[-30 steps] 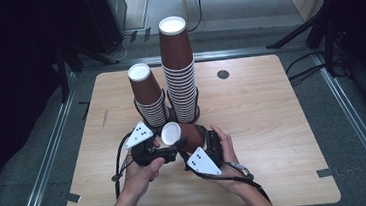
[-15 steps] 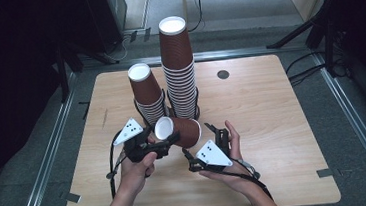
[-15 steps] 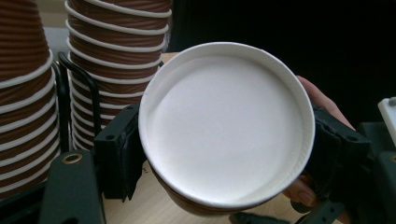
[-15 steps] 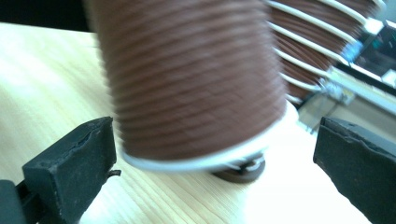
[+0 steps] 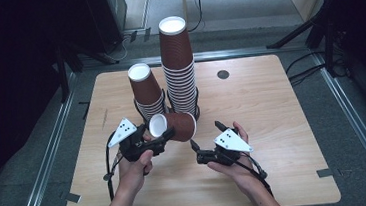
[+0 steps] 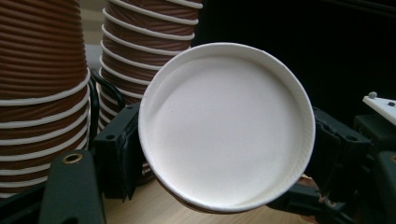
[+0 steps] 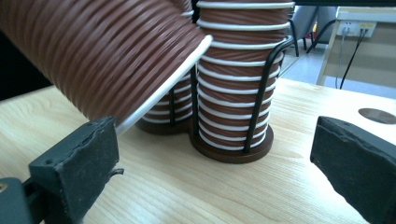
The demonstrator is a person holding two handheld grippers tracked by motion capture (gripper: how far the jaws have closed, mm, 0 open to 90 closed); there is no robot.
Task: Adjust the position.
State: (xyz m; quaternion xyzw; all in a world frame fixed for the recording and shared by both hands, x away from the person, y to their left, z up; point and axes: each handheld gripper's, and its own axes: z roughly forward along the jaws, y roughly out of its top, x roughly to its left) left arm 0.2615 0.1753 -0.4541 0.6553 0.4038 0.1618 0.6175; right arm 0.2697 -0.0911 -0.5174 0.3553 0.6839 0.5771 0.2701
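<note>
1. The right gripper (image 5: 205, 142) has let go of the ribbed brown paper cup (image 5: 173, 126) and drawn away; its jaws, just closing slightly, stand apart and empty.
2. The left gripper (image 5: 161, 133) alone clamps the cup, held sideways above the wooden table (image 5: 271, 105) just before the two brown cup stacks (image 5: 178, 68), so the handover looks complete.

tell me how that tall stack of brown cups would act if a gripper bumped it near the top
The tall stack of ribbed paper cups would probably sway or tip: it rises far above the black wire holder that rings only its base. It is likely light, so a small push would shift it. Upper cups might slide off.
</note>
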